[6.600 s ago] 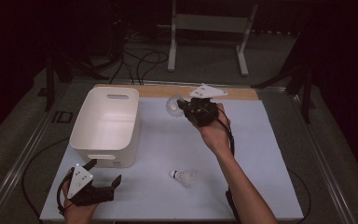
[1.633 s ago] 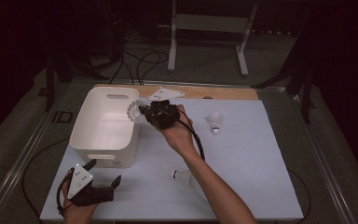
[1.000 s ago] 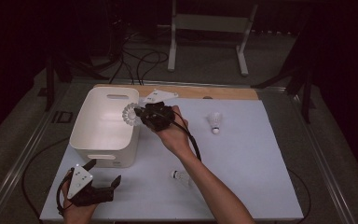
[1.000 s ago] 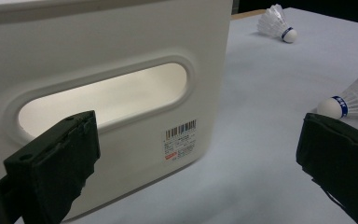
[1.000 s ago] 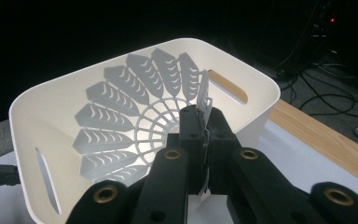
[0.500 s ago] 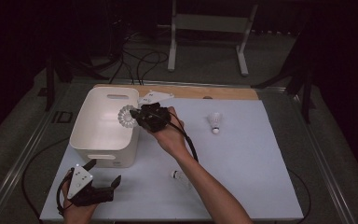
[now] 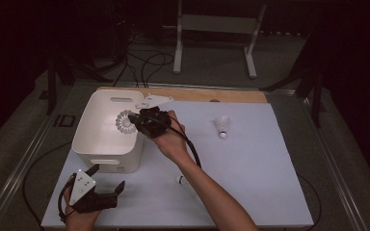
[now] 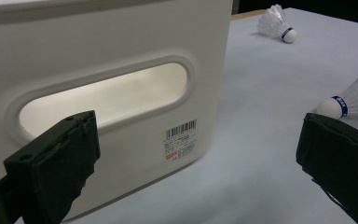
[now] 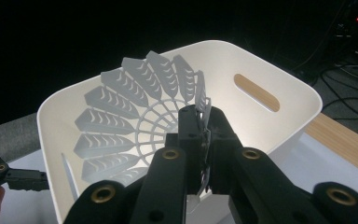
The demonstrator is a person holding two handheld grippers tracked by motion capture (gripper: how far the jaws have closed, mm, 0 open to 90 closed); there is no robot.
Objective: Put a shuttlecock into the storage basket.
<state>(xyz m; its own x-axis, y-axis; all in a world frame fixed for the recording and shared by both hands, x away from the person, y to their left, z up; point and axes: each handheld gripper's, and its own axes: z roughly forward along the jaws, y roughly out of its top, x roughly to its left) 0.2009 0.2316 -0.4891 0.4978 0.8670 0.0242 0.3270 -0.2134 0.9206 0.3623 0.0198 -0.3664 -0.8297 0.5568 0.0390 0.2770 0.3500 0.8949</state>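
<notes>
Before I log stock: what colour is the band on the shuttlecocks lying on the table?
Blue, round the white cork of each shuttlecock; clearest in the left gripper view.

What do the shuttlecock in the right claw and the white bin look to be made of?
The shuttlecock held in the right claw looks like moulded white plastic: its skirt is a thin ribbed lattice with cut-out chevron vanes, slightly see-through. The white bin seems to be smooth matte plastic, probably one moulded piece: rounded corners, slot handles, and walls that glow where light passes through.
</notes>
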